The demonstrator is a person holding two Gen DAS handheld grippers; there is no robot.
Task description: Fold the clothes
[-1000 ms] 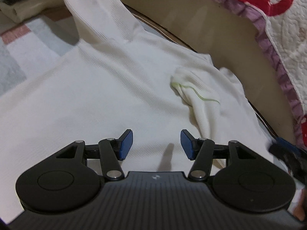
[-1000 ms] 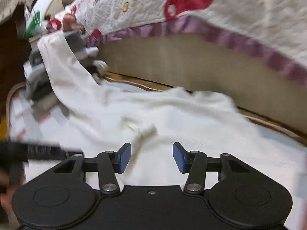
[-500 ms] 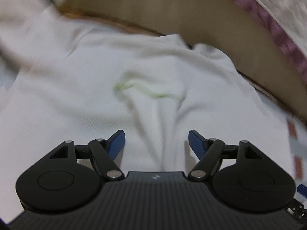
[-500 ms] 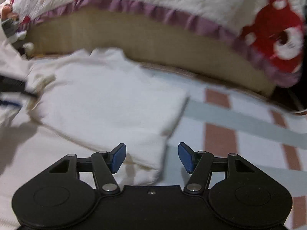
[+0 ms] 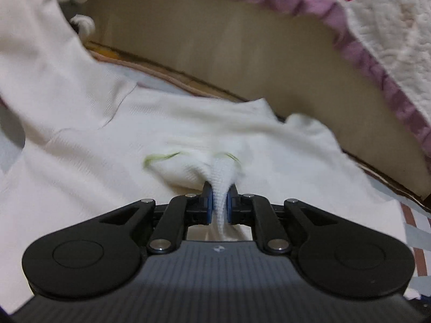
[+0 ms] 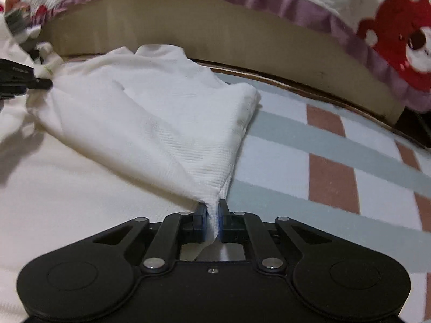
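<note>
A white ribbed garment (image 5: 89, 167) lies spread on a checked cloth, one sleeve trailing up to the far left. My left gripper (image 5: 219, 204) is shut on a pinch of its fabric near the collar, where a thin green thread shows. In the right wrist view a folded flap of the same white garment (image 6: 150, 123) rises off the cloth, and my right gripper (image 6: 212, 220) is shut on its near corner. The left gripper (image 6: 24, 82) shows as a dark shape at the far left edge of that view, holding the flap's other end.
The checked cloth (image 6: 334, 161) with pink, grey and white squares stretches to the right. A beige bed side (image 5: 242, 53) runs across the back under a quilt (image 6: 390, 35) with purple trim and red bears. Grey and white clothes (image 5: 72, 13) are piled at far left.
Both grippers were open above the garment; both have now shut on its fabric. The right gripper swung right to the flap's corner, which now lifts off the cloth.
</note>
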